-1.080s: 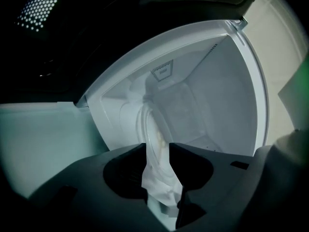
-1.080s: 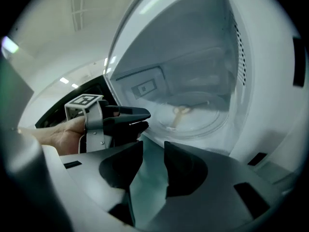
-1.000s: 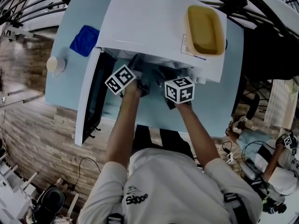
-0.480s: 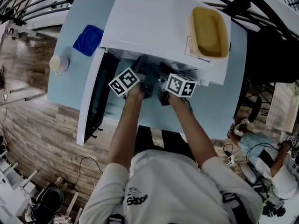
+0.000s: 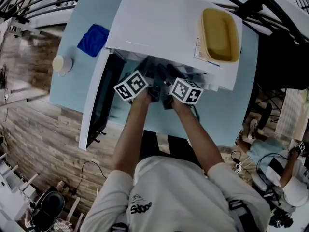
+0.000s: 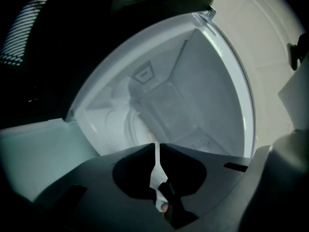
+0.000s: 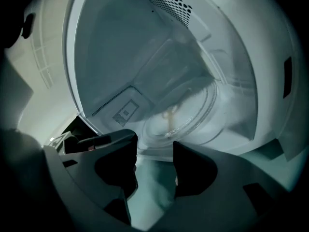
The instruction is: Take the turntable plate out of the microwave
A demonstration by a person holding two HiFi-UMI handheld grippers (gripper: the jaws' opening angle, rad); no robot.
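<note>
The white microwave [image 5: 159,23] stands on the table with its door [image 5: 96,105] swung open to the left. The clear glass turntable plate [image 7: 183,115] lies on the cavity floor. Both grippers reach into the opening side by side. My left gripper [image 6: 157,149] is shut, with a thin pale strip pinched between its jaws where the plate's rim [image 6: 133,124] meets them. My right gripper [image 7: 154,149] is open just short of the plate's near rim; its jaws have just been closing a little, with nothing between them. From above, the left gripper [image 5: 149,83] and right gripper [image 5: 169,81] have their tips hidden under the microwave's top.
A yellow tub [image 5: 219,35] rests on top of the microwave at the right. A blue cloth [image 5: 93,40] and a pale cup [image 5: 62,63] sit on the light blue table [image 5: 217,110] left of the oven. The open door blocks the left side.
Both grippers have pushed further into the microwave opening. The right one has shifted left toward the other and rolled, its marker cube now showing a different face.
</note>
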